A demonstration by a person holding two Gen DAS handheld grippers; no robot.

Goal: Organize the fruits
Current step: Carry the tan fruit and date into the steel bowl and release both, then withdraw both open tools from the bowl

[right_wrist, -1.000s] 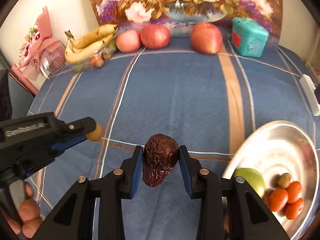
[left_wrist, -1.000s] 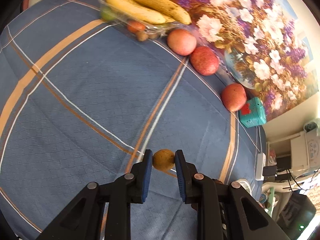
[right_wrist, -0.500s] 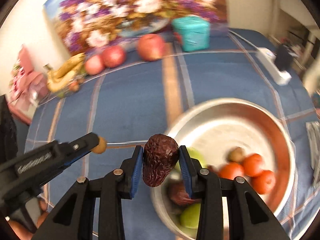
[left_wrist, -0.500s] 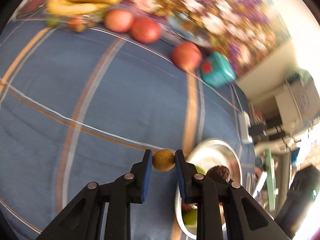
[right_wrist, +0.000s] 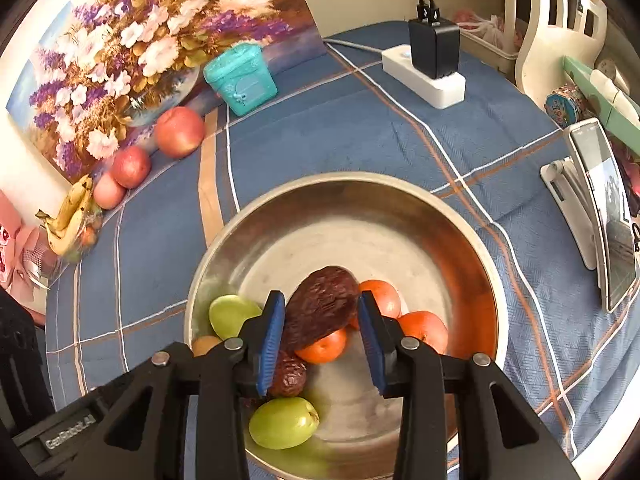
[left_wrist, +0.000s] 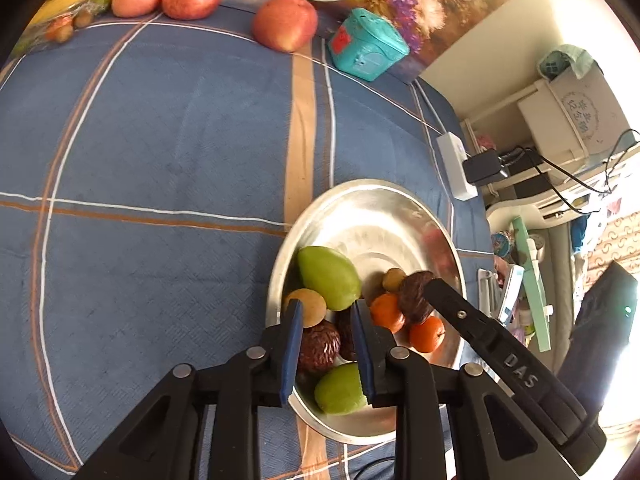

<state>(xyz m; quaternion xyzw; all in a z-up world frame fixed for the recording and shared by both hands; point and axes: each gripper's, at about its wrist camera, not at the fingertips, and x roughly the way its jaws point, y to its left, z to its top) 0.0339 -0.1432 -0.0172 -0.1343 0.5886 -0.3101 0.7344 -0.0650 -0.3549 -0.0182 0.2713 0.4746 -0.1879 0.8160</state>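
Observation:
A steel bowl (left_wrist: 380, 200) (right_wrist: 360, 179) on the blue checked cloth holds green fruits (left_wrist: 328, 276), small oranges (right_wrist: 424, 330), dark dried dates and a small tan fruit. My left gripper (left_wrist: 326, 306) hangs over the bowl's near left side. Its jaws are opening, and a round tan fruit (left_wrist: 307, 307) rests by the left pad, clear of the right pad. My right gripper (right_wrist: 321, 298) is over the bowl's middle, shut on a wrinkled dark date (right_wrist: 322, 308) that sits tilted between the pads, just above the oranges.
Three red apples (left_wrist: 286, 22), a bunch of bananas (right_wrist: 72, 216) and a teal box (left_wrist: 368, 50) line the flower painting at the back. A white power strip (right_wrist: 428, 80) with a black charger and a phone on a stand (right_wrist: 604, 216) lie to the right.
Both grippers swung right from the bare cloth to above the bowl. The left jaws parted off the tan fruit. The date tilted in the right grip.

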